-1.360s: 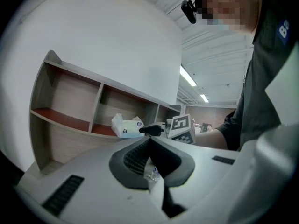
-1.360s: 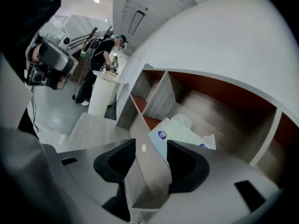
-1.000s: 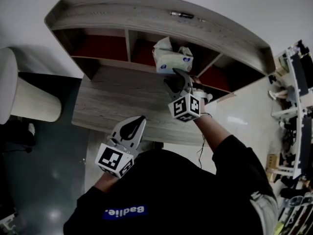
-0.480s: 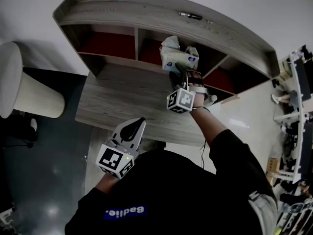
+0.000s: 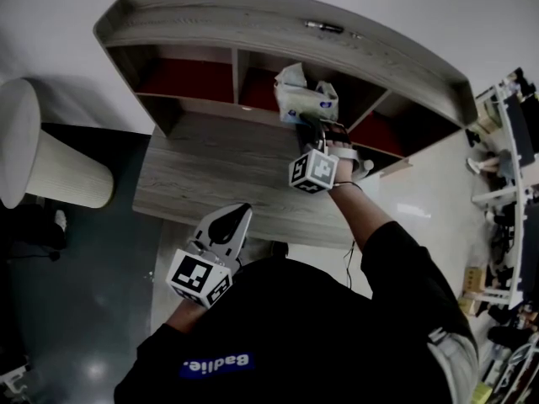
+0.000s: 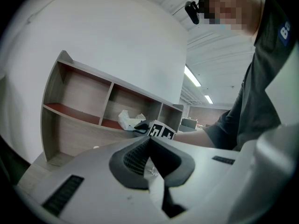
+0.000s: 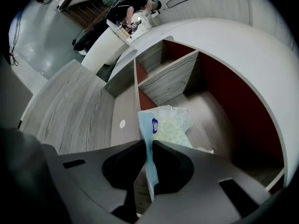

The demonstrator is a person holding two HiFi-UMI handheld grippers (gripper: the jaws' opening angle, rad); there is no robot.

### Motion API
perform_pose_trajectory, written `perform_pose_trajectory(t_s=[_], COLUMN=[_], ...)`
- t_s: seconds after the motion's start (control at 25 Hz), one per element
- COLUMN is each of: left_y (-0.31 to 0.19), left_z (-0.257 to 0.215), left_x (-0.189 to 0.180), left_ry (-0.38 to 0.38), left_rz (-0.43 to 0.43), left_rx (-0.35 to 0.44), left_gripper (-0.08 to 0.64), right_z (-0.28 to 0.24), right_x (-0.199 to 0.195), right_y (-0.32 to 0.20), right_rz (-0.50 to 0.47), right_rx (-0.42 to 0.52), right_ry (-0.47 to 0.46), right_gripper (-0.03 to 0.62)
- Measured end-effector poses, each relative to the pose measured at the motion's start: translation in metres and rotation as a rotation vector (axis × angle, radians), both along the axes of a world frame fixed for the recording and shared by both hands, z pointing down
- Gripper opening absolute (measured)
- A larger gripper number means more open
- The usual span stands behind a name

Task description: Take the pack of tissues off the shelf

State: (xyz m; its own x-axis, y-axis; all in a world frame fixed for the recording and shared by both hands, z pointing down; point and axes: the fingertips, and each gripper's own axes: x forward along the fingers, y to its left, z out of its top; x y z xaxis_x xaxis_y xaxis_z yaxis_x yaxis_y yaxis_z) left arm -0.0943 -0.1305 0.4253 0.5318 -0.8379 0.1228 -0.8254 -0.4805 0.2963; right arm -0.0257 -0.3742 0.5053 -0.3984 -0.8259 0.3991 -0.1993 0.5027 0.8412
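Observation:
The pack of tissues point(image 5: 305, 101), pale with a light-blue wrapper and a blue logo, lies in the middle compartment of the wooden shelf point(image 5: 253, 32). My right gripper point(image 5: 315, 130) reaches into that compartment from the front. In the right gripper view its jaws are closing, and the pads pinch the pack's thin blue front edge point(image 7: 148, 146); the rest of the pack point(image 7: 168, 122) rests on the shelf floor. My left gripper point(image 5: 229, 219) hangs low near my chest, shut and empty point(image 6: 150, 141). It looks toward the shelf and the pack point(image 6: 128, 120).
A wooden desktop point(image 5: 210, 175) runs below the shelf. Red-backed compartments point(image 5: 181, 78) flank the middle one. A dark pen-like object point(image 5: 324, 27) lies on the shelf top. A white cylinder point(image 5: 42, 167) stands at the left, and cluttered racks point(image 5: 505, 141) at the right.
My right gripper moved forward to the shelf and its open jaws came together on the pack's front edge. The left gripper stayed put.

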Motion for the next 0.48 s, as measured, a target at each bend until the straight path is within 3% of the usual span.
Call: perform_pose_trajectory(t_s=[0.48], left_y=[0.01], left_z=[-0.002], left_x=[0.01], left_ry=[0.004], left_rz=[0.056], left_rx=[0.017], left_gripper=[0.002], right_z=[-0.034], right_x=[0.01], right_y=[0.04], right_rz=[-0.047], right_rx=[0.008], right_ry=[-0.124], right_gripper=[0.058])
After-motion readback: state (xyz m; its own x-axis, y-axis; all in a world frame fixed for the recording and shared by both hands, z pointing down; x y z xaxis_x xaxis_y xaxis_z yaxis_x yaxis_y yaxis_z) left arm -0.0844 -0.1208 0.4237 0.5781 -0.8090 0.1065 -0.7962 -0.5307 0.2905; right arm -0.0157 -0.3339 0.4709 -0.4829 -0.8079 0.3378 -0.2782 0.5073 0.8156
